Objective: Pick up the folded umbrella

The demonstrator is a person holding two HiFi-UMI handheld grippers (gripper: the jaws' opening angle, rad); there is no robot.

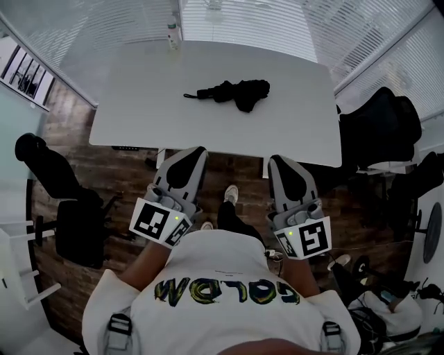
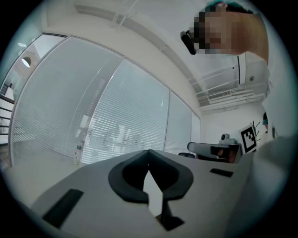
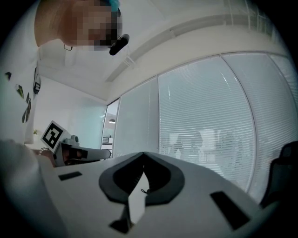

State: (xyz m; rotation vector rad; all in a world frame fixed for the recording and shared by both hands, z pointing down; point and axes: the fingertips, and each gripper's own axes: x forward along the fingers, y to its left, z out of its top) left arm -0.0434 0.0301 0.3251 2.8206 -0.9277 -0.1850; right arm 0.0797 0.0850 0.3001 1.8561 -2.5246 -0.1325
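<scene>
A white rectangular table (image 1: 291,104) stands ahead of both sets of fingers, its near edge just beyond their tips and slatted window blinds (image 1: 250,21) behind it. A black office chair (image 1: 69,208) stands out to the left of the fingers and another dark chair (image 1: 388,128) out to the right.

The person holds the left gripper (image 1: 196,150) and the right gripper (image 1: 275,159) close to the body, side by side, both pointing level at the table. In each gripper view the two dark jaws meet at their tips with nothing between them: both are closed and empty.

The black folded fabric umbrella (image 1: 232,91) lies on the tabletop, ahead of the fingers and well apart from them. Its long axis runs crosswise to the line the jaws point along, the thin end towards the left gripper's side and the bulkier bunched cloth towards the right's. It sits roughly between the two lines of reach; the left fingers look only slightly nearer.

The only container, a small clear bottle (image 1: 173,33), stands at the far edge, beyond the umbrella and left of the left fingers; its contents cannot be made out.
</scene>
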